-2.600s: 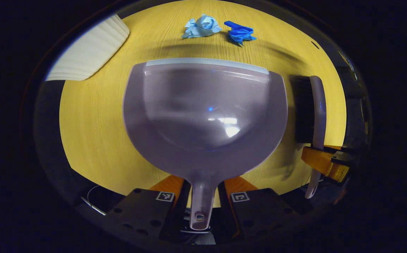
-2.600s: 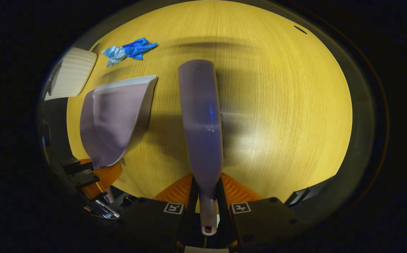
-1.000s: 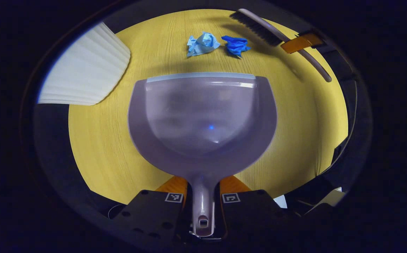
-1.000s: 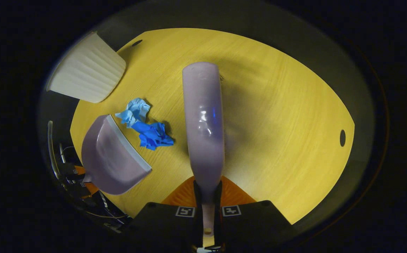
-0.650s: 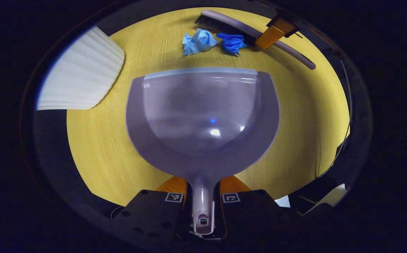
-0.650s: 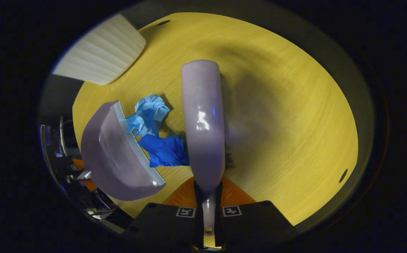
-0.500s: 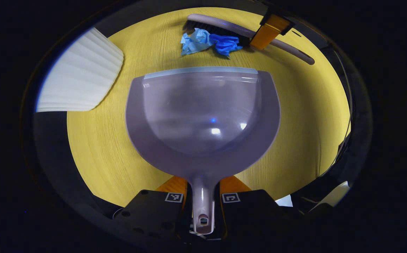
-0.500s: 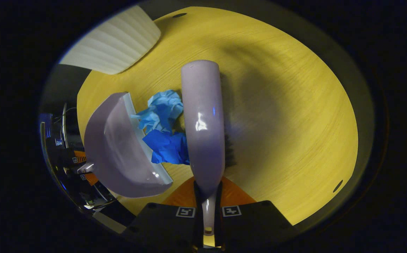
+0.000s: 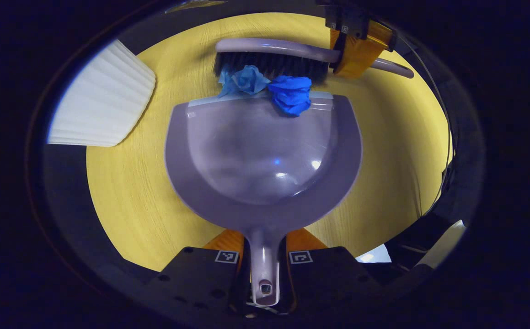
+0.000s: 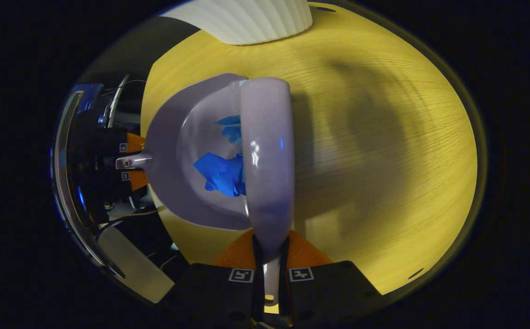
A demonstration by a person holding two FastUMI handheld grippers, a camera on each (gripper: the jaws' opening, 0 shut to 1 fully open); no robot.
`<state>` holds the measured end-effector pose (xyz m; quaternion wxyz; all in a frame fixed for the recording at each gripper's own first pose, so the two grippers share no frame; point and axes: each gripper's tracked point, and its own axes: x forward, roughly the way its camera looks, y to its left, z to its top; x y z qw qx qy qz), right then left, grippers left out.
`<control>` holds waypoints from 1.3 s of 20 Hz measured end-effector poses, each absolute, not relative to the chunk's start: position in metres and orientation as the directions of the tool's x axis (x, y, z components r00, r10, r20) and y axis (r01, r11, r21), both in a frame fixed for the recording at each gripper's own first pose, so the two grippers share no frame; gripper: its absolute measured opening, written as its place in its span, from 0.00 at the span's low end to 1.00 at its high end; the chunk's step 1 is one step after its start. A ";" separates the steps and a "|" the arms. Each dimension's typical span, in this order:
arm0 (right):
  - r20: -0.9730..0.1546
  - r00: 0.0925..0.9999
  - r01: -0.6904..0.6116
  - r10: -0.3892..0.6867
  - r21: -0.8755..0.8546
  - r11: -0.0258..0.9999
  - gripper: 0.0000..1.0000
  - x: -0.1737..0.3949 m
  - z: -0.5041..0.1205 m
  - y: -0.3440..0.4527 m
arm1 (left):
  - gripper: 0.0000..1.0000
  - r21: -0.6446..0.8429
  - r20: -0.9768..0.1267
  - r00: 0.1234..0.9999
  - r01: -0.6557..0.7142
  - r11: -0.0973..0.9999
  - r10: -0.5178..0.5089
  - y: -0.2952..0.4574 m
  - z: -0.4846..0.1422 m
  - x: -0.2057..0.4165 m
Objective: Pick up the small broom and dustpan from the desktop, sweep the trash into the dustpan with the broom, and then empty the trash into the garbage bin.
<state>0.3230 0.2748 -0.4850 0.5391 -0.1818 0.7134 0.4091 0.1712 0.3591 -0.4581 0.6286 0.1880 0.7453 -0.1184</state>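
Note:
My left gripper is shut on the handle of the lilac dustpan, which rests on the yellow desktop. Two crumpled paper wads lie at the pan's front lip: a light blue wad and a dark blue wad. The small broom presses its black bristles against them from behind. My right gripper is shut on the broom handle; from here both wads lie just inside the dustpan. The right gripper also appears far off in the left gripper view.
A white ribbed garbage bin stands at the desk's left edge, also at the top of the right gripper view as the bin. Bare desktop spreads on the broom's far side. Cables and dark gear sit beyond the desk's edge.
The broom has swept toward the dustpan, pushing both blue wads across the desk and onto the pan's front lip. The dustpan has stayed nearly still.

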 end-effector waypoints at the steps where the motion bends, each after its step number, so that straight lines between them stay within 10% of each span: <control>1: -0.911 -0.363 -0.695 0.194 0.404 0.595 0.13 0.320 -0.481 0.271 | 0.24 0.061 -0.982 -0.134 0.442 0.895 0.133 0.359 -0.457 0.168; 11: -0.843 -0.487 -0.672 0.229 0.529 0.519 0.13 0.272 -0.448 0.257 | 0.24 0.072 -0.986 -0.093 0.524 0.849 0.141 0.344 -0.454 0.168; 14: -0.795 -0.471 -0.589 0.383 0.606 0.534 0.13 0.281 -0.430 0.275 | 0.24 0.071 -0.989 -0.070 0.532 0.844 0.127 0.343 -0.454 0.169; 20: -0.757 -0.310 -0.535 0.576 0.639 0.553 0.13 0.293 -0.395 0.281 | 0.26 0.069 -0.998 0.032 0.511 0.857 0.062 0.339 -0.456 0.172; 26: -0.630 0.084 -0.460 0.772 0.663 0.591 0.13 0.336 -0.335 0.271 | 0.24 0.050 -0.970 0.236 0.450 0.891 -0.064 0.330 -0.429 0.182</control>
